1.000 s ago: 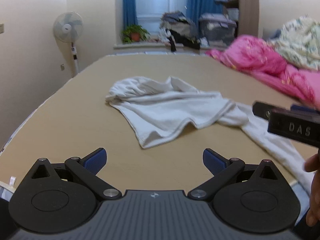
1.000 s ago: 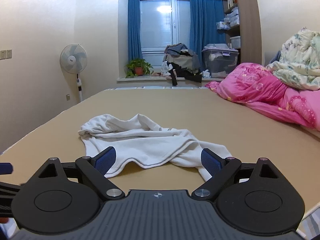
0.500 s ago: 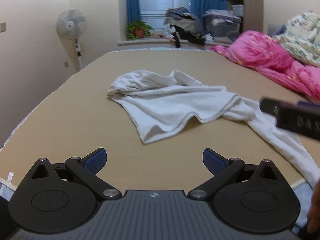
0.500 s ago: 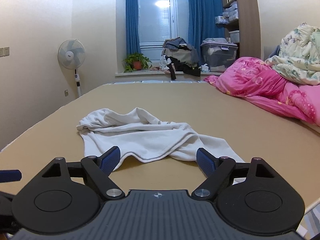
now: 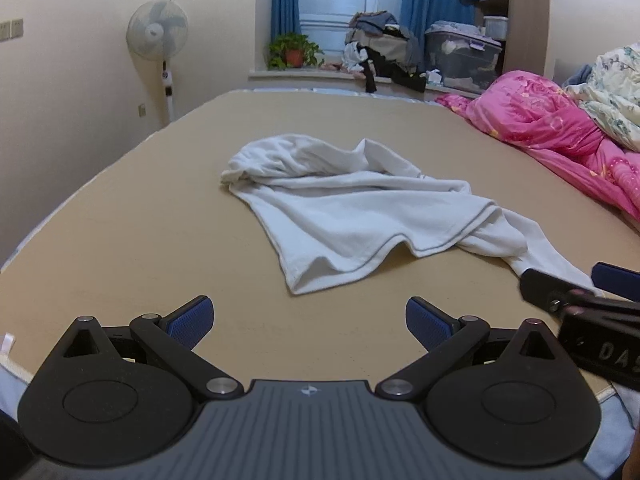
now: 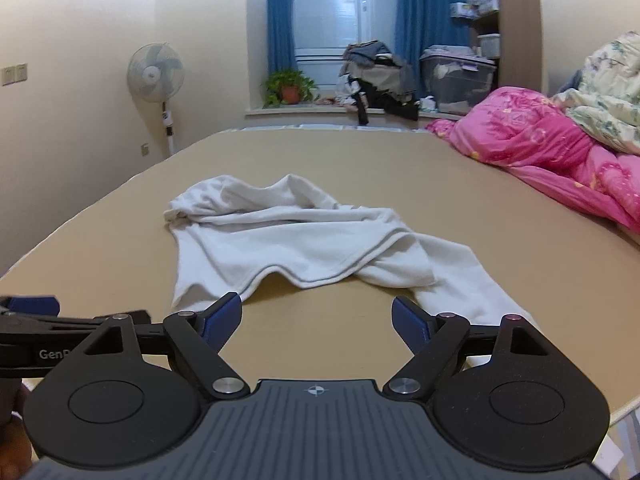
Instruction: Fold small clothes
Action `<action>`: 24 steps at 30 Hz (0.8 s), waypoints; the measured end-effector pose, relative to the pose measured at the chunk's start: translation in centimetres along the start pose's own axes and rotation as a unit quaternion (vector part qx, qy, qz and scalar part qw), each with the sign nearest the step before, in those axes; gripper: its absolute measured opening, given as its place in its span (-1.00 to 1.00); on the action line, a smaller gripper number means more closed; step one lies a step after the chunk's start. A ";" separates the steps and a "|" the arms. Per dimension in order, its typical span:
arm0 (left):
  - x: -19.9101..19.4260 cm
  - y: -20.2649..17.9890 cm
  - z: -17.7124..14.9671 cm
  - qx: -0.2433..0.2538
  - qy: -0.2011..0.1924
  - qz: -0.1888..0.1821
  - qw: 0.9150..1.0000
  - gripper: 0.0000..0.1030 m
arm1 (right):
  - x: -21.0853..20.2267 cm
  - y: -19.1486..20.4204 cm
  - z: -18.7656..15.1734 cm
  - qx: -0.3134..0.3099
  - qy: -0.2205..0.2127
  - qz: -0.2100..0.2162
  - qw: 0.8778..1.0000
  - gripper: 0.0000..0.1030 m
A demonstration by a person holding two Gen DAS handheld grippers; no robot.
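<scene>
Nothing folded yet: the white garment (image 5: 360, 216) lies crumpled mid-bed at twelve o'clock, left gripper (image 5: 308, 320) and right gripper (image 6: 316, 316) both spread wide, empty, short of its near hem.

One white garment (image 5: 360, 216) lies on one tan bed (image 5: 140, 220). Two grippers, one standing fan (image 5: 157, 34), one potted plant (image 5: 294, 50), one storage bin (image 5: 462, 56), and perhaps two quilts, pink (image 5: 560, 128) and floral (image 5: 616, 92).
</scene>
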State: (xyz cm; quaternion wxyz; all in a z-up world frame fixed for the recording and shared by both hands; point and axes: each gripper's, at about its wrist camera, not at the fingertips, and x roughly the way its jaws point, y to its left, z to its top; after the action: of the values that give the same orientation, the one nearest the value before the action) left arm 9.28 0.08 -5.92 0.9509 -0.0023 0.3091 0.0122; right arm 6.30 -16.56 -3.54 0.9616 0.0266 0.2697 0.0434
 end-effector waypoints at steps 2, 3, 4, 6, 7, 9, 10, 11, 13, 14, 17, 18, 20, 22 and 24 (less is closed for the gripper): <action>-0.1 -0.1 0.0 0.002 -0.002 0.002 1.000 0.99 | 0.1 0.3 0.0 -0.006 0.000 0.002 1.000 0.62; -0.1 0.0 -0.1 0.000 -0.001 0.002 1.000 0.99 | 0.0 0.4 -0.1 -0.008 0.000 0.001 1.000 0.62; -0.1 0.1 -0.1 -0.003 0.003 0.001 1.000 0.99 | 0.1 0.5 -0.1 -0.008 0.001 0.002 1.000 0.62; 0.1 0.4 -0.1 -0.008 0.009 0.000 1.000 0.99 | 0.1 0.6 0.0 -0.008 0.003 0.004 1.000 0.62; 0.1 0.4 -0.1 -0.008 0.009 0.001 1.000 0.99 | 0.1 0.6 0.0 -0.008 0.004 0.004 1.000 0.62; 0.2 0.3 -0.1 -0.007 0.011 0.002 1.000 0.99 | 0.0 0.6 -0.1 -0.009 0.004 0.004 1.000 0.62; 0.1 0.3 -0.1 -0.006 0.012 0.002 1.000 0.99 | 0.0 0.7 -0.1 -0.010 0.005 0.005 1.000 0.62; 0.1 0.2 -0.1 -0.006 0.013 0.002 1.000 0.99 | -0.1 0.6 -0.1 -0.009 0.005 0.005 1.000 0.62; 0.1 0.1 -0.1 -0.003 0.013 0.002 1.000 0.99 | -0.1 0.6 0.0 -0.009 0.007 0.005 1.000 0.62; 0.1 0.1 -0.2 -0.003 0.012 0.002 1.000 0.99 | 0.0 0.5 -0.1 -0.008 0.008 0.004 1.000 0.62; 0.1 0.1 -0.1 -0.001 0.011 0.001 1.000 0.99 | 0.2 0.3 -0.1 -0.003 0.012 0.002 1.000 0.62; 0.1 0.1 -0.2 -0.001 0.011 0.001 1.000 0.99 | 0.2 0.3 -0.2 -0.002 0.012 0.002 1.000 0.62; 0.1 0.1 -0.2 -0.002 0.012 0.001 1.000 0.99 | 0.2 0.3 -0.2 -0.002 0.012 0.001 1.000 0.62; 0.1 0.1 -0.2 -0.001 0.011 0.001 1.000 0.99 | 0.2 0.2 -0.2 -0.003 0.012 0.001 1.000 0.62; 0.1 0.1 -0.1 -0.001 0.011 0.001 1.000 0.99 | 0.2 0.2 -0.3 -0.002 0.013 0.001 1.000 0.62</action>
State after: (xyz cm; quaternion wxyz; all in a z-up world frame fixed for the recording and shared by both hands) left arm 9.29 0.19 -6.11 0.9475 -0.0033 0.3195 0.0133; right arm 6.29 -16.32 -3.82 0.9582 0.0244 0.2816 0.0452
